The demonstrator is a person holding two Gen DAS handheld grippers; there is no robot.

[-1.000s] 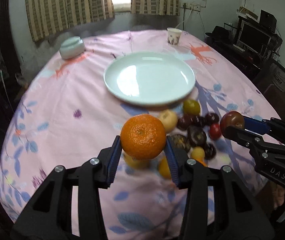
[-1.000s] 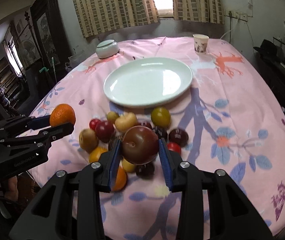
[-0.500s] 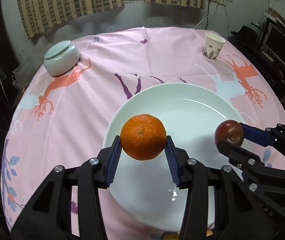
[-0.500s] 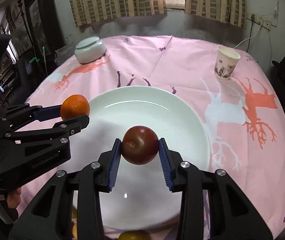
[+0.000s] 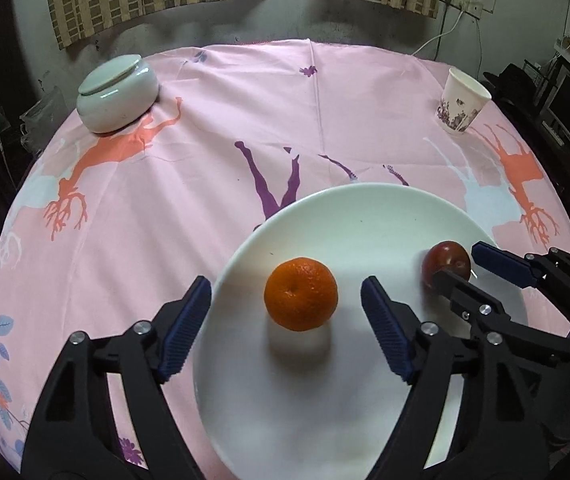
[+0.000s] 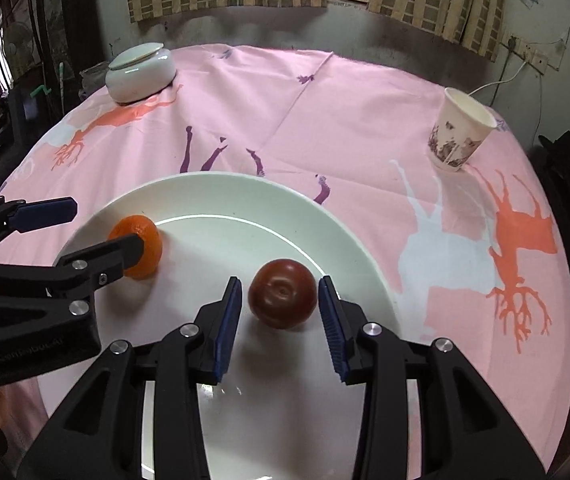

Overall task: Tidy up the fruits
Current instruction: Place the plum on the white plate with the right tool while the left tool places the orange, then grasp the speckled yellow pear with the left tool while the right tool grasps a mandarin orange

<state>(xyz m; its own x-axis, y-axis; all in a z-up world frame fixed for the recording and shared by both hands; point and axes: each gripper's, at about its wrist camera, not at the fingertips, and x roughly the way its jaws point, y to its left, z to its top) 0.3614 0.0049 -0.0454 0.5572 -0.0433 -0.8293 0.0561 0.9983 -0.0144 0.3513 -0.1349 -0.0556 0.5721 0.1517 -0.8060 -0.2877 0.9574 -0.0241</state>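
An orange (image 5: 301,294) rests on the white plate (image 5: 365,216), between the spread jaws of my left gripper (image 5: 285,300), which is open and clear of it. A dark red plum (image 6: 283,299) rests on the same plate (image 6: 221,188) between the jaws of my right gripper (image 6: 279,304), which is open with small gaps on both sides. In the left wrist view the plum (image 5: 447,265) and the right gripper (image 5: 461,266) show at the right. In the right wrist view the orange (image 6: 141,246) and the left gripper (image 6: 97,224) show at the left.
A round table with a pink patterned cloth (image 5: 205,168) holds a white lidded ceramic jar (image 5: 117,94) at the far left and a paper cup (image 5: 461,106) at the far right. Curtains and a wall stand behind the table. Dark furniture stands at the right.
Both grippers moved forward from the fruit pile to over the plate, lowered and opened. The orange and the plum have been let go and now rest on the plate.
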